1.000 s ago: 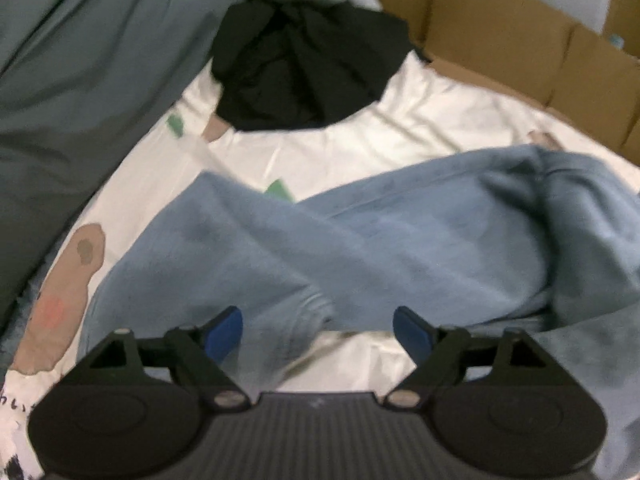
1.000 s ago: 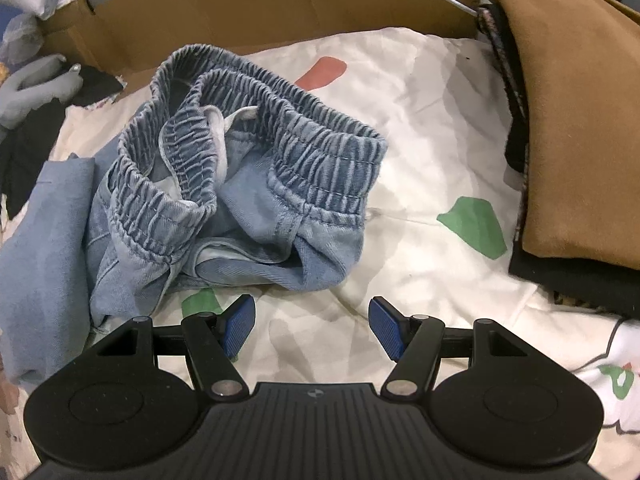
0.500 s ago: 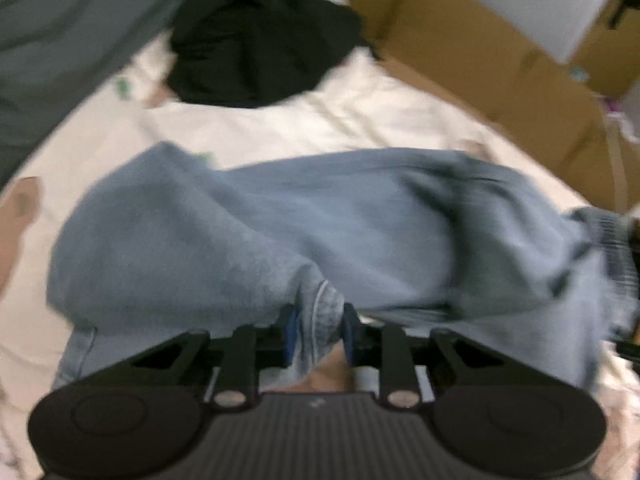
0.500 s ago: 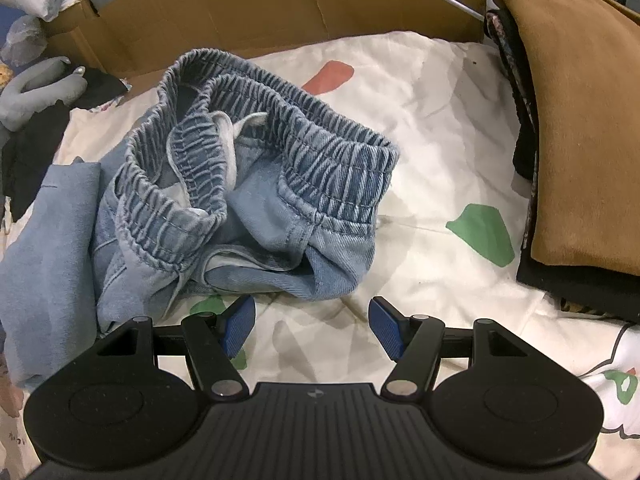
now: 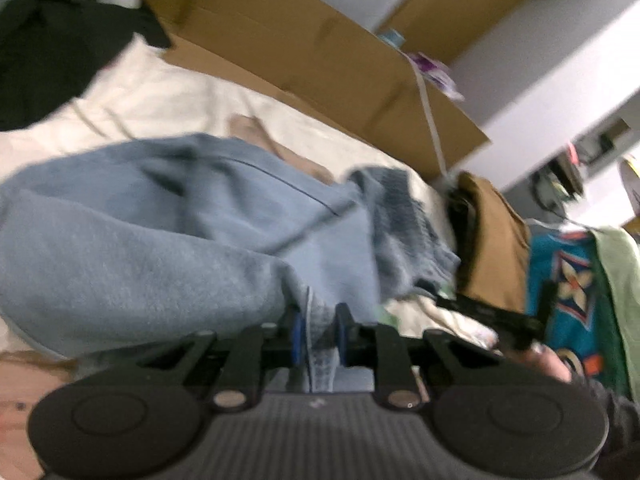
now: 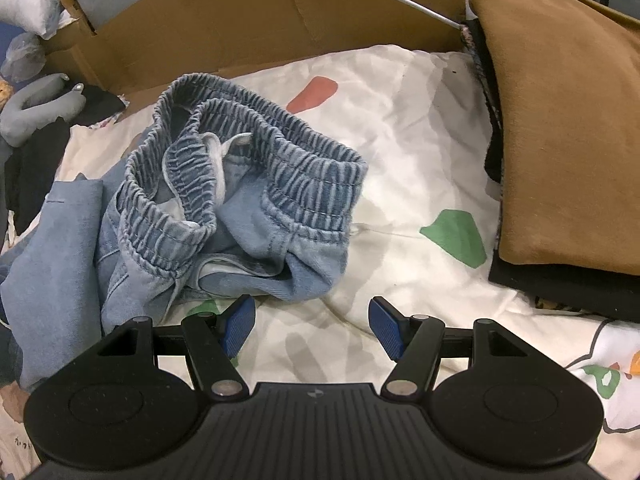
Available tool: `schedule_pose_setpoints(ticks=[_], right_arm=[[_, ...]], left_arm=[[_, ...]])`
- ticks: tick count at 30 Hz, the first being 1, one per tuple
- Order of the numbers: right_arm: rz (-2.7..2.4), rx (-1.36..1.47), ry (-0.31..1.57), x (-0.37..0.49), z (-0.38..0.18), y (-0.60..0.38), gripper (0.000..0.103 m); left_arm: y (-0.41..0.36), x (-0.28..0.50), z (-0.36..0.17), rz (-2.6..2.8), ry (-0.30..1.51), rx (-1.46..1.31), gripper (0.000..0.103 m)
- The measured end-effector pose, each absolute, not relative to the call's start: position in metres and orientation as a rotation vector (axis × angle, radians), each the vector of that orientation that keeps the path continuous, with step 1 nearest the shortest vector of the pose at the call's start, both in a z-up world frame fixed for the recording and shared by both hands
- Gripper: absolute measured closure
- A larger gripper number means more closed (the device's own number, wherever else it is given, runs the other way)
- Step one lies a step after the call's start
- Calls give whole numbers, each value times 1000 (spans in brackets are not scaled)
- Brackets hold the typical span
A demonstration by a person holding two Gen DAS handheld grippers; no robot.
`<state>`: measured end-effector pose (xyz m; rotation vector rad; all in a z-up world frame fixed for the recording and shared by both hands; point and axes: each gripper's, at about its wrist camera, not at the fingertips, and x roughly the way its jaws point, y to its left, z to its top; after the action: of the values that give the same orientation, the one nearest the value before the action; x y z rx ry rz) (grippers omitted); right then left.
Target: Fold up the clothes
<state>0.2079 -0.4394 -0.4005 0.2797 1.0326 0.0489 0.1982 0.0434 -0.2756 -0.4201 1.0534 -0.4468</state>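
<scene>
The light-blue denim trousers [image 6: 240, 208] lie crumpled on a cream bedsheet [image 6: 404, 148] printed with green and red shapes, filling the middle left of the right wrist view, the gathered elastic waistband [image 6: 280, 148] standing open toward the upper centre. In the left wrist view the same trousers spread across the left and middle of the frame, blurred, and a hem end of one leg [image 5: 318, 320] runs down to the lower centre — there the left gripper [image 5: 319, 330] has its blue fingers [image 5: 297, 332] closing on that fold of denim, the cloth pinched between them. The right gripper [image 6: 311, 326] hovers at the bottom of its frame just below the trousers, its fingers [image 6: 240, 322] well apart with only sheet between them. A folded brown garment [image 6: 568, 128] rests on a dark one [image 6: 560, 284] at the right edge. Brown cardboard [image 6: 260, 20] lines the top of the frame behind the sheet, with a grey soft shape [image 6: 36, 108] and black clothing [image 5: 52, 56] at the upper left.
</scene>
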Motion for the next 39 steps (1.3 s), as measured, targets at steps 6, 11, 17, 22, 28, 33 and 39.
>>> schedule_pose_setpoints(ticks=[6, 11, 17, 22, 28, 33, 39], right_arm=[[39, 290, 1024, 209, -400, -447, 34], [43, 297, 1015, 209, -398, -447, 34], [46, 301, 1008, 206, -397, -449, 34], [37, 313, 1004, 205, -399, -454, 34], [36, 322, 978, 203, -397, -460, 34], [43, 339, 957, 202, -396, -463, 40], [64, 334, 949, 201, -397, -461, 52]], left_arm=[[-1, 191, -276, -662, 1090, -434, 86], [-46, 185, -270, -782, 1103, -393, 84], [-56, 185, -261, -816, 1123, -360, 62], [-63, 190, -247, -871, 1098, -353, 62], [-66, 209, -235, -876, 1033, -329, 62], [-73, 239, -246, -802, 987, -217, 62], [-99, 257, -264, -779, 954, -45, 62]])
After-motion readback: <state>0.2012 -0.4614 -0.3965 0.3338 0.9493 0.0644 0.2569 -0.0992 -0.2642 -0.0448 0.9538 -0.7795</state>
